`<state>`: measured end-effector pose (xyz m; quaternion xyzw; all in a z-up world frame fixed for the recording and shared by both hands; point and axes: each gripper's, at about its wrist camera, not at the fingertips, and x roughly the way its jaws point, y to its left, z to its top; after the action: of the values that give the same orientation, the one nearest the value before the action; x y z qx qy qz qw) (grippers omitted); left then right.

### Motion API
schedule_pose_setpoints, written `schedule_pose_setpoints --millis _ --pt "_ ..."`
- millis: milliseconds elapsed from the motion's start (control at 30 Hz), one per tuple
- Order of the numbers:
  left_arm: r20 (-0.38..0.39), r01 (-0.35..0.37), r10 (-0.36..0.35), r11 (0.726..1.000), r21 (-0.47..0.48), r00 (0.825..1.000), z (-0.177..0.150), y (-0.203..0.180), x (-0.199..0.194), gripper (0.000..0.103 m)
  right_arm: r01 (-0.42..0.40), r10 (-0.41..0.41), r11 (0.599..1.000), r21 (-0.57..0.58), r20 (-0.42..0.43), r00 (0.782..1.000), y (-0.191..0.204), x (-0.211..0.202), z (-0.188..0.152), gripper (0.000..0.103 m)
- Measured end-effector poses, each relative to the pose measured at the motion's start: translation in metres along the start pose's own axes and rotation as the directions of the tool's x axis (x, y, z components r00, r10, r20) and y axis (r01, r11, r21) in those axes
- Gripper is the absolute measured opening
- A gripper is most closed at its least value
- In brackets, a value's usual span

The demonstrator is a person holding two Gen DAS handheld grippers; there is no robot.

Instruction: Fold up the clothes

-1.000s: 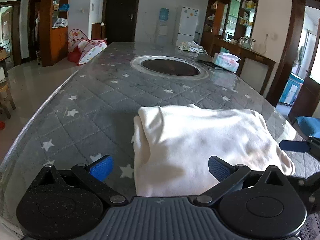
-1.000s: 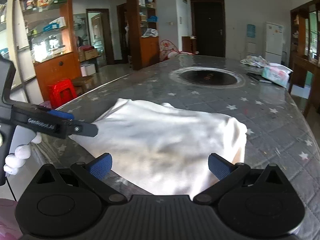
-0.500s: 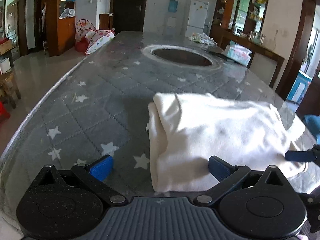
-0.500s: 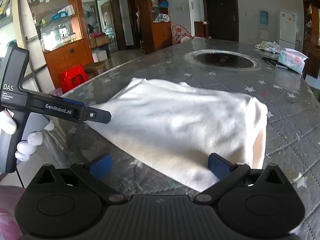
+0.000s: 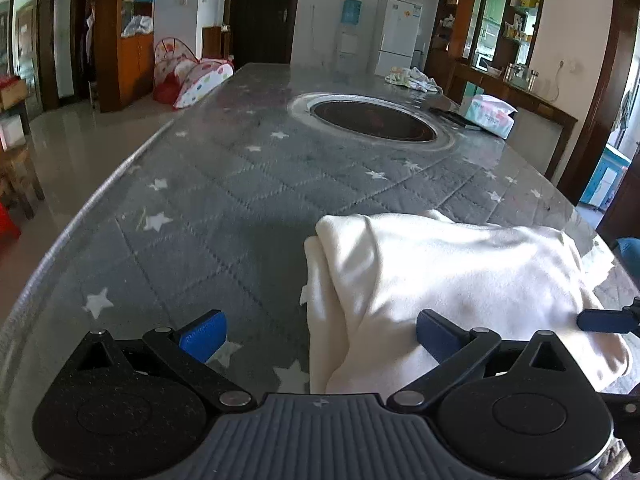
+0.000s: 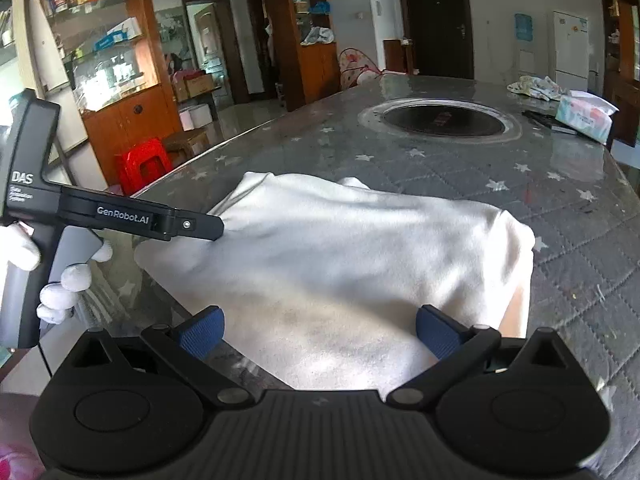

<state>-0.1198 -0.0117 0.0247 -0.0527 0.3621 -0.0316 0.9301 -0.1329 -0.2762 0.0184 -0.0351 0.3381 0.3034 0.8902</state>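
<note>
A folded white garment [image 5: 448, 280] lies at the near edge of the grey star-patterned table [image 5: 240, 200]. My left gripper [image 5: 320, 334] is open and empty, with the garment's left folded edge between its fingers. My right gripper [image 6: 318, 330] is open and empty over the garment [image 6: 352, 248], near its front edge. In the right wrist view the left gripper's body [image 6: 100, 216] points at the garment's left corner. In the left wrist view a right gripper fingertip [image 5: 604, 319] shows at the garment's right end.
A round dark inset [image 5: 372, 120] sits mid-table. A tissue pack [image 5: 488, 114] and crumpled cloth [image 5: 412, 78] lie at the far right. A red stool [image 6: 144, 164] and cabinets [image 6: 116, 92] stand left of the table. The table's near edge is close to both grippers.
Both grippers stayed open. The left view has shifted left, so the garment now sits further right in it. The right gripper has moved closer over the garment.
</note>
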Motion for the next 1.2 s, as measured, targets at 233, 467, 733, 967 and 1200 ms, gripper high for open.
schedule_pose_setpoints --millis 233,467,733,967,1200 --pt "-0.021 0.021 -0.021 1.0 -0.015 1.0 0.001 0.003 0.005 0.103 0.01 -0.009 1.0 -0.018 0.045 0.999 -0.014 0.007 0.032 0.103" --pt "-0.031 0.029 -0.029 1.0 -0.009 0.999 0.002 0.004 0.006 0.103 0.032 -0.032 0.999 0.022 -0.014 0.999 -0.046 0.038 0.041 0.103" --pt "-0.034 0.033 -0.033 0.999 -0.01 0.999 0.003 0.006 0.008 0.103 0.0 0.001 1.0 -0.029 0.009 1.0 -0.031 0.041 0.062 0.103" --pt "-0.036 0.038 -0.039 0.999 -0.007 0.999 0.003 0.006 0.007 0.103 0.178 -0.182 0.981 -0.076 -0.048 0.982 -0.034 0.071 0.076 0.103" --pt "-0.036 0.039 -0.039 0.999 -0.004 0.999 0.002 0.006 0.007 0.103 0.212 -0.215 0.976 -0.048 -0.066 0.974 -0.043 0.084 0.083 0.103"
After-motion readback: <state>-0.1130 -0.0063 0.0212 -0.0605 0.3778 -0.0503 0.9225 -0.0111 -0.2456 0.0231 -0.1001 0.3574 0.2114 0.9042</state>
